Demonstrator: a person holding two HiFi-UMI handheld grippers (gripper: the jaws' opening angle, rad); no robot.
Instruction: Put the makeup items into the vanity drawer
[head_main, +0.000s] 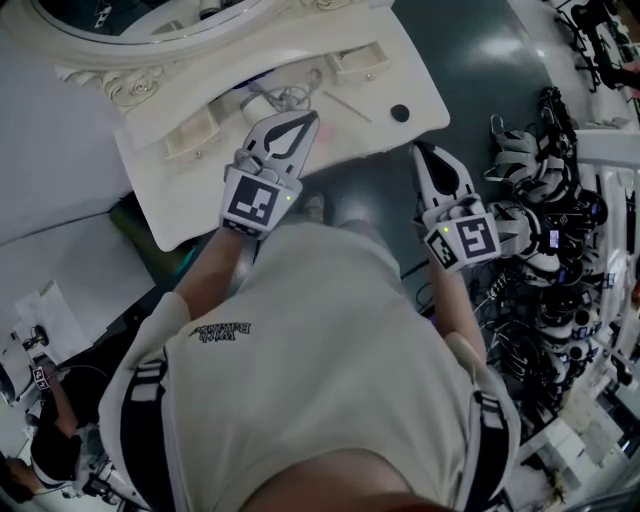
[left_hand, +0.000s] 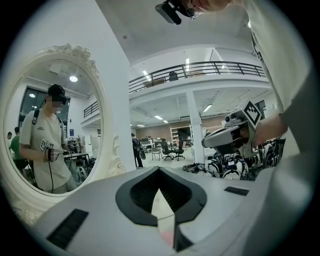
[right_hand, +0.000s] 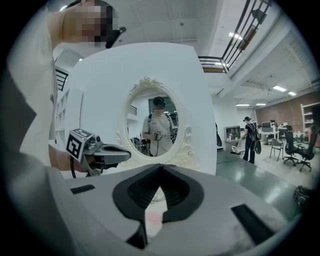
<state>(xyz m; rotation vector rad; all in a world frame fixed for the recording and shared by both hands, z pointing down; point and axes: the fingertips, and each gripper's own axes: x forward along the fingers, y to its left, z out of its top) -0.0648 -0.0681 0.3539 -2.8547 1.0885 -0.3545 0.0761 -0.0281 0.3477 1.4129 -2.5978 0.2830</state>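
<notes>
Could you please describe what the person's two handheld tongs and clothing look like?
Both the left tongs and right tongs are light grey with dark-lined jaws tapering to a point. Each carries a cube of black-and-white square markers. The person wears a pale short-sleeved T-shirt.

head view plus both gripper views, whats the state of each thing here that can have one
left gripper: shut, nothing between the jaws
right gripper: shut, nothing between the jaws
mirror: upright behind the vanity top
small items: lying on the vanity top
small drawer: seems pulled out, contents unclear
</notes>
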